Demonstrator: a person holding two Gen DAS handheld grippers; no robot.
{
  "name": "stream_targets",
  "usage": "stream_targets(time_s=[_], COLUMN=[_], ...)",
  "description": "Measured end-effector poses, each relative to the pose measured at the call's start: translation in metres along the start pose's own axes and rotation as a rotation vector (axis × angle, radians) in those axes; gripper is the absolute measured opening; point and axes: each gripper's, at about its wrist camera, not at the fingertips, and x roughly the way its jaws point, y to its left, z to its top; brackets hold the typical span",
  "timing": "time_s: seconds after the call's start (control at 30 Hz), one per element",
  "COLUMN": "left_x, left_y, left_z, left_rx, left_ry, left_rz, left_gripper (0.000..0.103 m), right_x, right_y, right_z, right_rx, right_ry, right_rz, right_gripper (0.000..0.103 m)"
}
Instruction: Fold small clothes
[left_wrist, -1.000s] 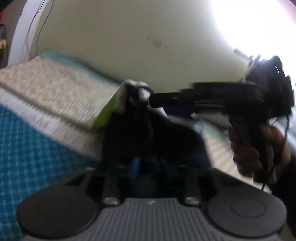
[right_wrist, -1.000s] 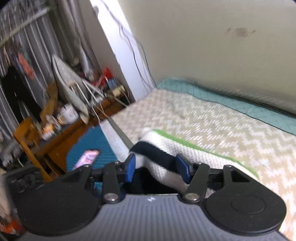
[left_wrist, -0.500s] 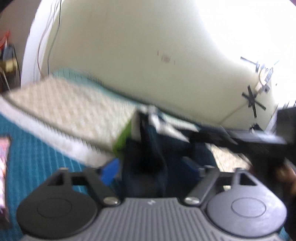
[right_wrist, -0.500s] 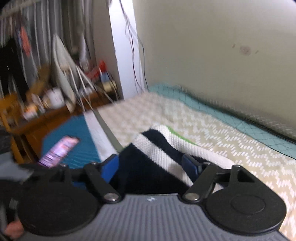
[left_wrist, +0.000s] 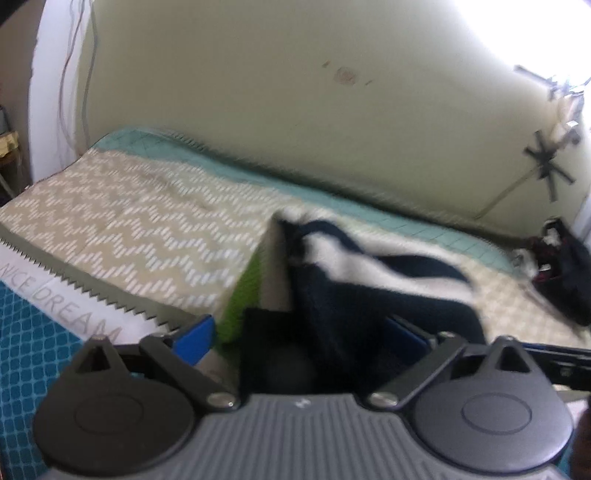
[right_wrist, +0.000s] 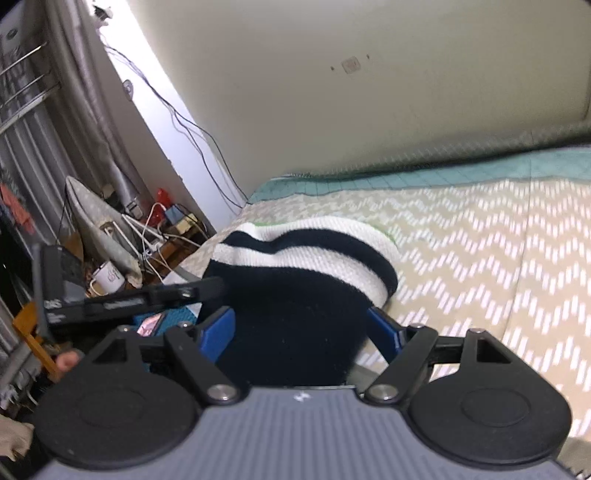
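- Navy knit with white bands, the small garment lies bunched on the zigzag bedspread, near the bed's left edge in the right wrist view; a lime-green strip shows at its 12 to 1 o'clock edge.
- In the left wrist view the same garment is blurred, its striped part running toward 3 o'clock and its green edge at 9 o'clock.
- Right gripper has its jaws spread wide; dark cloth sits between the blue pads, which stand off to either side, and I cannot tell whether the cloth brushes them.
- Left gripper is spread just as wide, the dark cloth heaped between its fingers with a clear gap to the blue pad at 9 o'clock.
- In the right wrist view the left gripper's black finger reaches in from 9 o'clock, its tip at the garment's edge.
- A dark bag rests at 3 o'clock on the bed in the left wrist view, well apart from the garment.
- A teal blanket printed with letters lies at 8 o'clock.
- Beyond the bed at 9 o'clock in the right wrist view, an ironing board leans beside a white mug.
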Motion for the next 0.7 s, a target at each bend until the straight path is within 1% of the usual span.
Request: stream_targets(time_s=[0.03,0.07,0.1,0.13,0.17,0.23,0.3,0.37,0.47,0.57,0.7], left_x=[0.007,0.012,0.012,0.008,0.005,-0.003,-0.008,-0.008,-0.003,0.003,0.0], left_y=[0.008,0.019,0.028,0.033,0.033,0.03,0.026,0.023,0.019,0.013,-0.003], left_z=[-0.001,-0.002,-0.004,-0.005,-0.006,-0.01,-0.014,-0.017,-0.018,-0.023,-0.027], left_rx=[-0.033,-0.091,-0.144,-0.164,-0.155,-0.118,-0.082,-0.07,-0.075,-0.062,0.012], left_ry=[0.036,0.064,0.073,0.066,0.067,0.059,0.058,0.056,0.039,-0.005,-0.054], left_rz=[-0.004,-0.047,-0.082,-0.099,-0.092,-0.066,-0.036,-0.004,0.023,0.069,0.151], left_gripper=[0.087,0.087,0.087,0.087,0.087,0.09,0.099,0.103,0.103,0.103,0.103], right_x=[0.003,0.008,0.013,0.018,0.022,0.022,0.023,0.026,0.035,0.037,0.037], right_y=[-0.001,-0.001,-0.002,-0.002,-0.002,-0.005,-0.006,-0.011,-0.021,-0.023,-0.023], right_z=[-0.001,-0.001,-0.002,-0.002,-0.003,-0.004,-0.005,-0.006,-0.013,-0.021,-0.022], right_rx=[0.006,0.009,0.009,0.012,0.021,0.036,0.037,0.06,0.113,0.099,0.095], right_ry=[0.007,0.015,0.024,0.033,0.046,0.052,0.06,0.072,0.107,0.075,0.069], right_rz=[0.001,0.004,0.005,0.002,0.004,0.023,0.033,0.053,0.081,0.114,0.141], right_gripper=[0.072,0.072,0.072,0.073,0.073,0.074,0.074,0.076,0.076,0.08,0.085])
